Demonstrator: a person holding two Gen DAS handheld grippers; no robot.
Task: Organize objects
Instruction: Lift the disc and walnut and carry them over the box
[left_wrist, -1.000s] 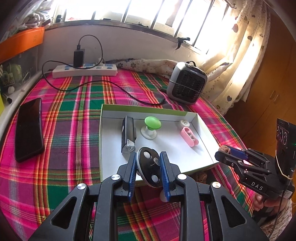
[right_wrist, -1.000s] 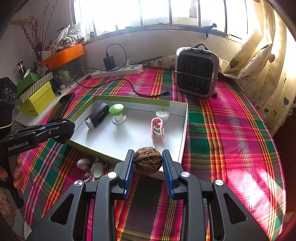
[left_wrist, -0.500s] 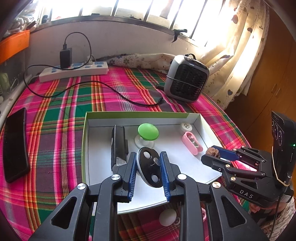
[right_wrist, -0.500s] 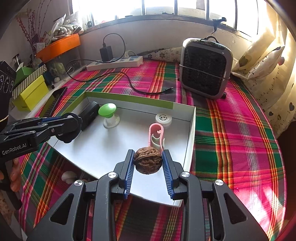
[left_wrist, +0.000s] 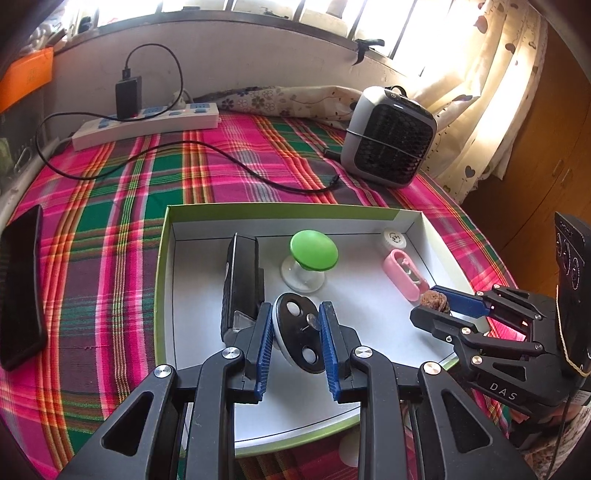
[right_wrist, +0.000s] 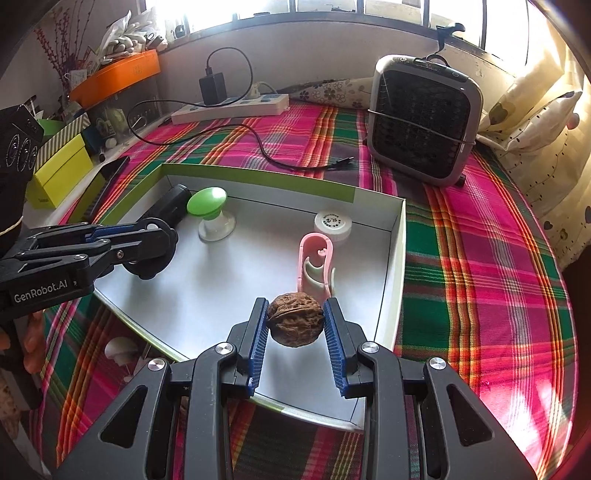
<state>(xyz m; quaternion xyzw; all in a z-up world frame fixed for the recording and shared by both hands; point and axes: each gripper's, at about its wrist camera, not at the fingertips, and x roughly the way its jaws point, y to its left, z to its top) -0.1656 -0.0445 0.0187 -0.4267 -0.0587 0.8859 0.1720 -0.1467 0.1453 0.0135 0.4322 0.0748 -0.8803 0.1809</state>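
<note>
A white box with green rim (left_wrist: 164, 258) (right_wrist: 400, 236) lies on the plaid cloth. Over its near left part my left gripper (left_wrist: 295, 332) is shut on a black oval disc (left_wrist: 301, 332) with two white spots. Over the box's near right part my right gripper (right_wrist: 295, 325) is shut on a brown walnut (right_wrist: 294, 324) (left_wrist: 436, 297). Inside the box lie a black device (left_wrist: 240, 284), a green-topped knob (left_wrist: 313, 250) (right_wrist: 207, 199), a pink clip (left_wrist: 404, 273) (right_wrist: 316, 262) and a white round cap (left_wrist: 393, 239) (right_wrist: 332, 221).
A grey heater (left_wrist: 388, 136) (right_wrist: 424, 118) stands behind the box, with a power strip (left_wrist: 147, 123), charger and black cable (left_wrist: 258, 173). A dark phone (left_wrist: 18, 280) lies at the left. Small white objects (right_wrist: 118, 349) lie on the cloth before the box. Yellow boxes (right_wrist: 62, 166) stand far left.
Both grippers have moved forward and down, from the box's near edge to over its inside, each still holding its object.
</note>
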